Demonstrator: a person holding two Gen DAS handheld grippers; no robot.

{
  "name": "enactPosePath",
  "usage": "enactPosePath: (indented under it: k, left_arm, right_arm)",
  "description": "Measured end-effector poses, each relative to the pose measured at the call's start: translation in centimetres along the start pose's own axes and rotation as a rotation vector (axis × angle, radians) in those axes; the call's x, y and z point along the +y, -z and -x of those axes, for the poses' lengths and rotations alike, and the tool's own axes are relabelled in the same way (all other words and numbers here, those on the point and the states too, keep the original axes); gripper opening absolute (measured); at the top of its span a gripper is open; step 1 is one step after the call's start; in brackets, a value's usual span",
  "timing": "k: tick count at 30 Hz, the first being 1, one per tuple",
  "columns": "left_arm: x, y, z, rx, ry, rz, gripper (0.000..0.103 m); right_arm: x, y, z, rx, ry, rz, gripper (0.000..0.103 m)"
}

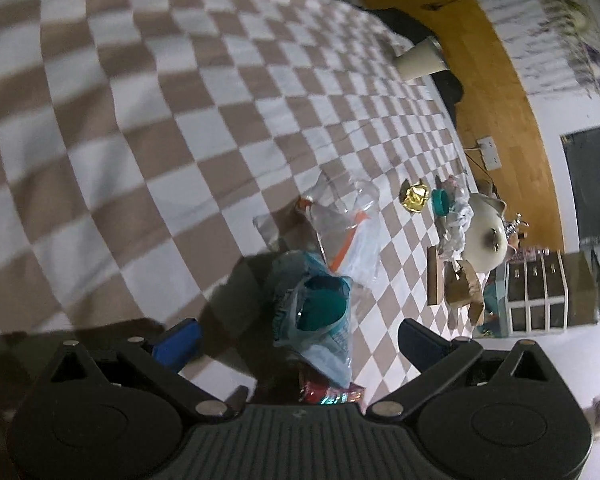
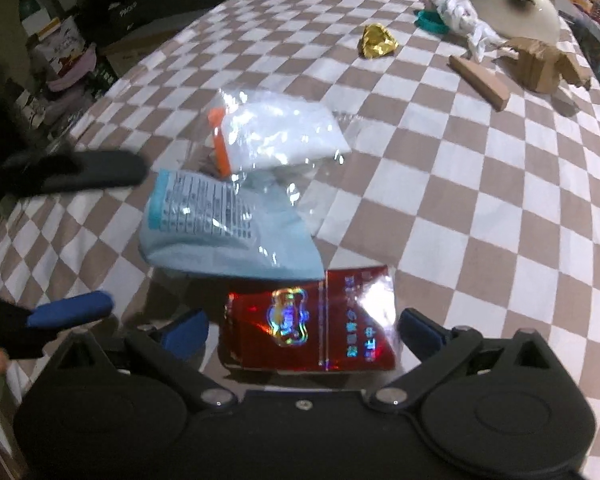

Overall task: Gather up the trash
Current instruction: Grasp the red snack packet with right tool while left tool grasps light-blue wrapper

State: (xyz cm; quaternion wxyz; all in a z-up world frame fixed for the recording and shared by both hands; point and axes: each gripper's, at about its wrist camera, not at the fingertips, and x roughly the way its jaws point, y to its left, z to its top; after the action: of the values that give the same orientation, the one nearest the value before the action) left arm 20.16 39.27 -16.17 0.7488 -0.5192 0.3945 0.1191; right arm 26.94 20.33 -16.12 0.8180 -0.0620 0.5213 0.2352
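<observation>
The table (image 2: 480, 184) carries a brown-and-white checked cloth; three pieces of trash lie in a row near its near edge, overlapping one another; the red foil wrapper (image 2: 312, 320) lies closest to that edge, the light-blue printed packet (image 2: 228, 232) overlaps its far side, and the clear plastic bag (image 2: 276, 140) with an orange strip lies beyond the packet; the right hand-held gripper (image 2: 300, 332) points steeply down at the wrapper, its jaws standing wide apart, one on each side of the wrapper, pads not pressing on it; the left hand-held gripper (image 1: 300, 344) has its jaws wide apart above the light-blue printed packet, whose open mouth shows a teal interior, nothing clamped; toward the far right corner lie a crumpled gold foil (image 2: 378, 42), a teal lid (image 2: 432, 22), a knotted white bag (image 2: 466, 20), a wooden block (image 2: 480, 82) and torn brown cardboard (image 2: 548, 64); a cream cat-shaped bowl (image 2: 516, 4) stands behind them.
</observation>
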Motion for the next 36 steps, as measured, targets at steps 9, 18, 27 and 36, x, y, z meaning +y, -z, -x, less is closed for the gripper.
enactPosePath:
  k: [9, 18, 27, 36]
  left_arm:
    - [-0.8, -0.2, -3.4, 0.013, -0.033, 0.098, 0.103]
    - [-2.2, 0.2, -4.5, 0.055, -0.059, 0.009, 0.06]
    - [-2.7, 1.3, -2.3, 0.032, -0.08, -0.166, 0.047]
    - [-3.0, 3.4, 1.5, -0.038, -0.131, -0.362, 0.046]
  right_arm:
    - [-1.6, 1.0, 1.0, -0.005, 0.03, 0.058, 0.083]
    - [-4.2, 2.0, 2.7, -0.006, 0.048, 0.009, 0.082]
    - [-5.4, 2.8, 4.9, -0.046, 0.038, -0.01, 0.082]
    - [-5.3, 3.3, 7.4, -0.108, 0.042, -0.015, 0.081]
